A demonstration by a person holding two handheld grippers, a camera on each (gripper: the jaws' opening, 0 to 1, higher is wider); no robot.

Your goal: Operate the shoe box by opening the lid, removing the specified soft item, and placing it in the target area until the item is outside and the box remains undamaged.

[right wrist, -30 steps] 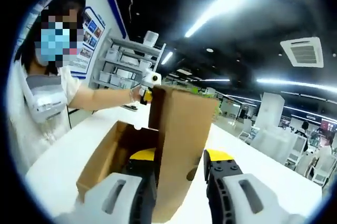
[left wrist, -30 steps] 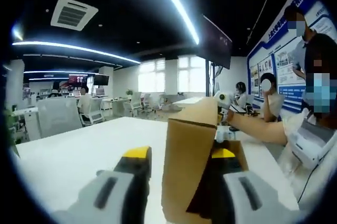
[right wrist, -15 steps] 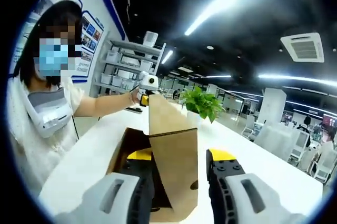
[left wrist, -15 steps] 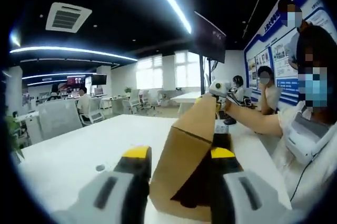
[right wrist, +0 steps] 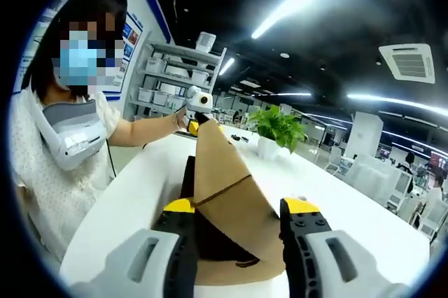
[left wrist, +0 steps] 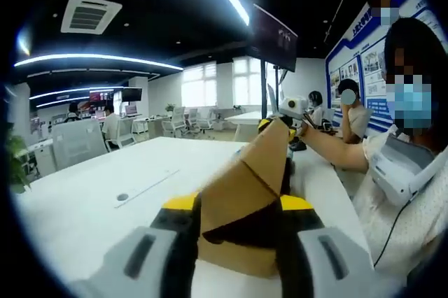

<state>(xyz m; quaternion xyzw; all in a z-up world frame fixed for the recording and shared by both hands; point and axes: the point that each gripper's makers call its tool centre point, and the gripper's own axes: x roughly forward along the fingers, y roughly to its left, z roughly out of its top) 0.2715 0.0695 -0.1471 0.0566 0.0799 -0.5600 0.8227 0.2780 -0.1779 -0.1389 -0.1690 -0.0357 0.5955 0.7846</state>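
Cardboard shoe box (left wrist: 241, 231) on the white tabletop (left wrist: 98, 203), lid (right wrist: 220, 172) raised, sits between both grippers' wide-open, empty fingers (left wrist: 180, 207), long axis running away.

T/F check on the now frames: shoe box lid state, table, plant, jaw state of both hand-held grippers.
1. The shoe box has its lid raised. True.
2. The box stands on a black table. False: the table is white.
3. A potted plant stands on the table beyond the box. True.
4. The right hand-held gripper is clamped shut. False: its jaws stand apart, with the box between them in its view.
5. The left hand-held gripper has its jaws apart. True.
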